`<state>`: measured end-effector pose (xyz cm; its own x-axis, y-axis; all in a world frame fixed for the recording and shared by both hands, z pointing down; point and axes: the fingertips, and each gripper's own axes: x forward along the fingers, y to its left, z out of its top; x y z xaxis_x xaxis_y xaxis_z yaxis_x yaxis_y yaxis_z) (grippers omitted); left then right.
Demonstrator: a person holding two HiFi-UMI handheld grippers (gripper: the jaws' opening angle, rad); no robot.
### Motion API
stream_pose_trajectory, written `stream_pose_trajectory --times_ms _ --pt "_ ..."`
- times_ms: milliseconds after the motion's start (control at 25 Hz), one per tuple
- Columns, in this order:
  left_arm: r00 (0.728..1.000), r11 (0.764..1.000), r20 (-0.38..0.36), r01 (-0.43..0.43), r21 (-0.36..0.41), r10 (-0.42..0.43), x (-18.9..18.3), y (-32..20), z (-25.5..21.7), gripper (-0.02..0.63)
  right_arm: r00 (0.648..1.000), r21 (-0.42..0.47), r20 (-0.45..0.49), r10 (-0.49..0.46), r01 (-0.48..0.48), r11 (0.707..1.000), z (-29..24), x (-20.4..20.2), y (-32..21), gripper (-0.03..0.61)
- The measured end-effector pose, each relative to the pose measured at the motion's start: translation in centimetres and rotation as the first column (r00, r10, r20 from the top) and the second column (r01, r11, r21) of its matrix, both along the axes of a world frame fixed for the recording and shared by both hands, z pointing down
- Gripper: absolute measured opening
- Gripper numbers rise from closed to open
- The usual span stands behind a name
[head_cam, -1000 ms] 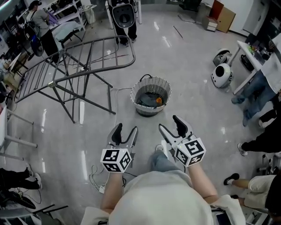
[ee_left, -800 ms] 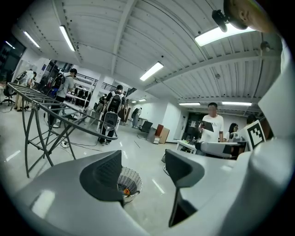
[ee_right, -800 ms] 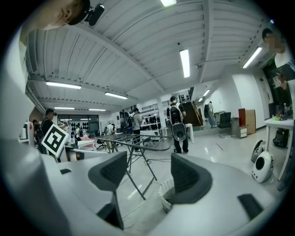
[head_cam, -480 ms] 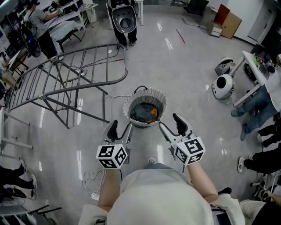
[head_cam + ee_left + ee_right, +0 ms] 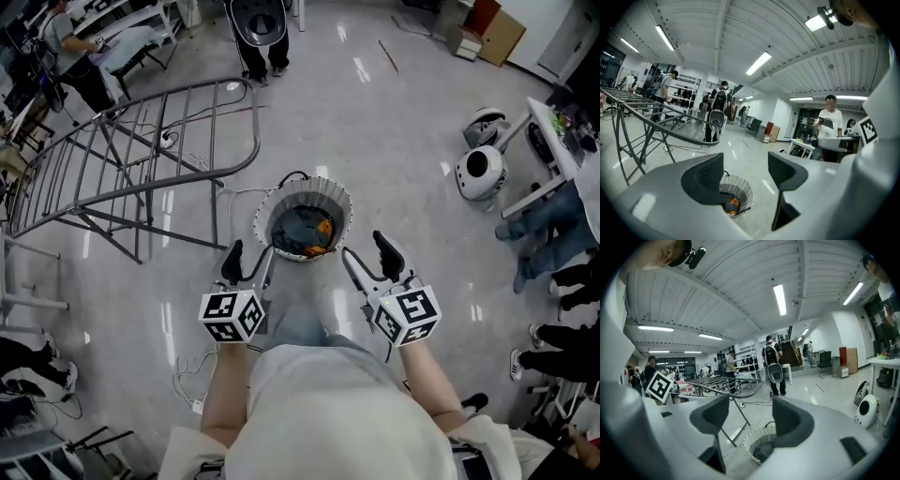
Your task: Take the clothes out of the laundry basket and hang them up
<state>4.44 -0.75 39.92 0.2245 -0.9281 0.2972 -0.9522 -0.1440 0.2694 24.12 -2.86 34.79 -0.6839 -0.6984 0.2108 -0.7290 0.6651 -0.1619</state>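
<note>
- Left tool [image 5: 251, 257] hovers just short of the laundry basket [image 5: 330, 187], jaws spread wide, only air between them
- Right tool [image 5: 366, 251] is alongside it on the other flank, jaws spread just the same and gripping nothing
- Both tools point at the basket, which stands on the glossy grey floor [image 5: 394, 131] straight ahead of the person
- In each gripper view the basket sits low in the gap between the jaws, clear of the pads
- The clothes [image 5: 298, 231] lie in the bottom of the basket as a dark grey-blue heap, with an orange piece [image 5: 325, 225] at its right side
- Neither tool touches the basket or the clothes
- The grey metal drying rack [image 5: 141, 141] stands unfolded to the left, beyond the basket, near it but apart
</note>
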Motion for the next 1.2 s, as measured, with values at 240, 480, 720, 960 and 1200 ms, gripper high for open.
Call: stream_pose_trajectory --times_ms 240,480,720,960,1200 --pt "0.999 0.998 0.024 -0.048 -0.05 0.049 0.5 -4.9 3.6 0.282 1.0 -0.044 0.002 0.025 -0.025 0.999 2.3 0.7 -3.6 0.285" --pt "0.992 0.984 0.018 -0.125 -0.126 0.129 0.7 -11.6 9.6 0.282 0.998 -0.076 -0.006 0.062 -0.063 0.995 4.8 0.2 -9.0 0.282" --pt "0.974 0.948 0.012 -0.216 -0.232 0.225 1.3 -17.9 18.7 0.285 0.997 -0.089 -0.043 0.064 -0.068 0.994 8.8 -1.7 -15.2 0.281" --pt "0.959 0.894 0.006 -0.263 -0.364 0.285 2.1 -21.8 28.8 0.29 0.997 -0.144 -0.05 0.065 -0.072 0.987 14.6 -2.7 -19.4 0.281" --pt "0.934 0.812 0.006 -0.307 -0.496 0.357 3.4 -24.1 39.6 0.308 0.994 -0.169 -0.056 0.09 -0.098 0.981 20.0 -2.9 -22.8 0.281"
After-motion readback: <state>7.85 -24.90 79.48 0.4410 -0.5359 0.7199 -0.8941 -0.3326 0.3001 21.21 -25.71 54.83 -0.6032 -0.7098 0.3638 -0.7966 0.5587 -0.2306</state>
